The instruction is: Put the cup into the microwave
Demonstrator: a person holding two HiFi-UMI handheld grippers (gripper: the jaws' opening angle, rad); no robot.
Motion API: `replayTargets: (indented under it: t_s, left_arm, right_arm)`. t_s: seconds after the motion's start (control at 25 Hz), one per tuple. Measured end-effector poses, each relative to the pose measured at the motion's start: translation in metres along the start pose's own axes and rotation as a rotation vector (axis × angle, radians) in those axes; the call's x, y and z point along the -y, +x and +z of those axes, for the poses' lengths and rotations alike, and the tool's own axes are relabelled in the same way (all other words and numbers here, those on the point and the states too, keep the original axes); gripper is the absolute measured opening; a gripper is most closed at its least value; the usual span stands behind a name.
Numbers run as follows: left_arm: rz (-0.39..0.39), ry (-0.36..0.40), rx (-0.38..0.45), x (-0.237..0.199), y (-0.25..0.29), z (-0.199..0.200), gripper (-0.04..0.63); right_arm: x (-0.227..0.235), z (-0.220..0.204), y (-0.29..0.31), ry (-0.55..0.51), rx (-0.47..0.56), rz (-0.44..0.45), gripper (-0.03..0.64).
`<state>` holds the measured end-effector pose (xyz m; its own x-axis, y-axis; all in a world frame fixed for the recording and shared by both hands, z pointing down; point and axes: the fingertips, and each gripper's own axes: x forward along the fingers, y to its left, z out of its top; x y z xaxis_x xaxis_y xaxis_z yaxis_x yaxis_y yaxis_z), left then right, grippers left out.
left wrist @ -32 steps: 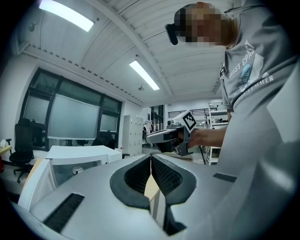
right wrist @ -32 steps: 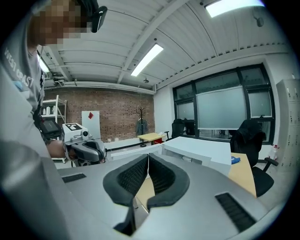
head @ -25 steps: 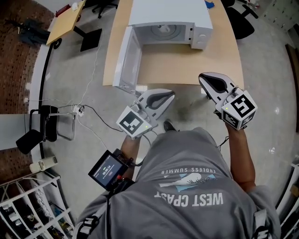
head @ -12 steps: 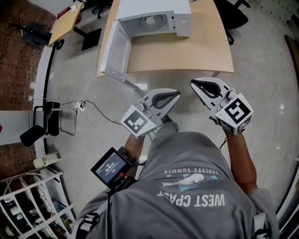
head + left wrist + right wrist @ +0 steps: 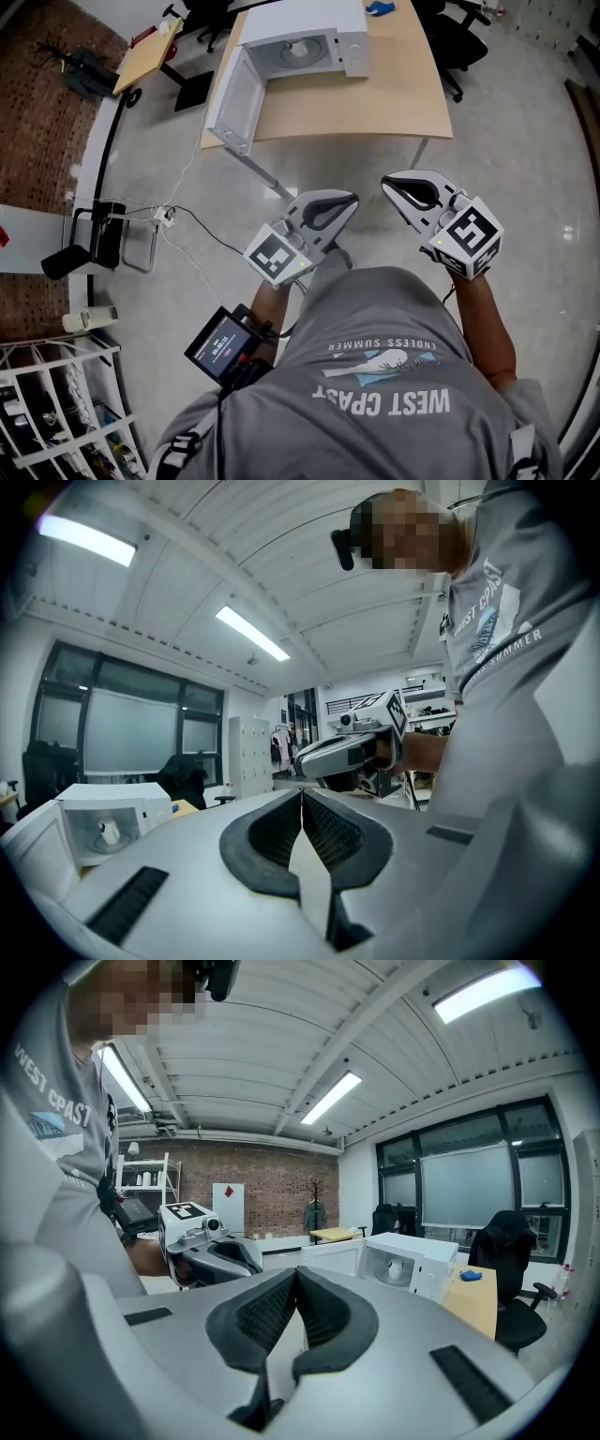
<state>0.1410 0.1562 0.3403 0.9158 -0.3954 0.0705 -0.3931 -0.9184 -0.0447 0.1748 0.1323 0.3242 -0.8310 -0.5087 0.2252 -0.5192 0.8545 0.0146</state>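
Observation:
The white microwave (image 5: 305, 37) stands on the wooden table (image 5: 375, 103) with its door (image 5: 230, 103) swung open to the left. A small white cup (image 5: 111, 832) sits inside on the turntable, and the right gripper view shows the cup (image 5: 395, 1267) too. My left gripper (image 5: 345, 201) and right gripper (image 5: 392, 185) hang side by side over the floor, well short of the table. Both are shut with nothing between the pads. The left gripper (image 5: 301, 794) has its pads meeting at the tip, as does the right gripper (image 5: 295, 1274).
A black office chair (image 5: 459, 47) stands at the table's right end and a blue item (image 5: 380, 7) lies by the microwave. A small yellow table (image 5: 150, 52), floor cables (image 5: 187, 220), a black stool (image 5: 98, 239) and a white rack (image 5: 56, 412) are to the left.
Both grippers and the person have drawn back from the table. The microwave and table now sit farther away, higher in the head view. The jaws stay shut.

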Motion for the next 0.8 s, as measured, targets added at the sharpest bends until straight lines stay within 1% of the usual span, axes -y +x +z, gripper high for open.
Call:
replayTargets:
  t_s: [0.12,0.2,0.28,0.36,0.48,0.64,0.8]
  left_arm:
    - [0.023,0.005,0.009,0.022,-0.008,0.01,0.023]
    - [0.04,-0.008,-0.008,0.032,-0.016,0.016,0.023]
    - [0.054,-0.026,-0.028,0.037,-0.024,0.019,0.023]
    - [0.059,-0.031,-0.027,0.037,-0.031,0.019,0.023]
    - [0.053,-0.025,-0.026,0.034,-0.044,0.013,0.023]
    - [0.031,-0.032,-0.017,0.028,-0.059,0.01,0.023]
    - [0.011,-0.042,-0.004,0.022,-0.086,0.019,0.023]
  right_arm:
    - [-0.019,0.01,-0.017,-0.015,0.011,0.023,0.018]
    - [-0.031,0.018,-0.025,-0.019,0.014,0.039,0.018]
    - [-0.039,0.025,-0.029,-0.018,0.016,0.052,0.018]
    - [-0.046,0.03,-0.026,-0.014,0.035,0.064,0.018]
    - [-0.061,0.032,-0.012,-0.01,0.055,0.08,0.018]
    - [-0.071,0.029,0.006,-0.023,0.017,0.055,0.018]
    - [-0.093,0.038,0.024,-0.008,-0.005,0.032,0.018]
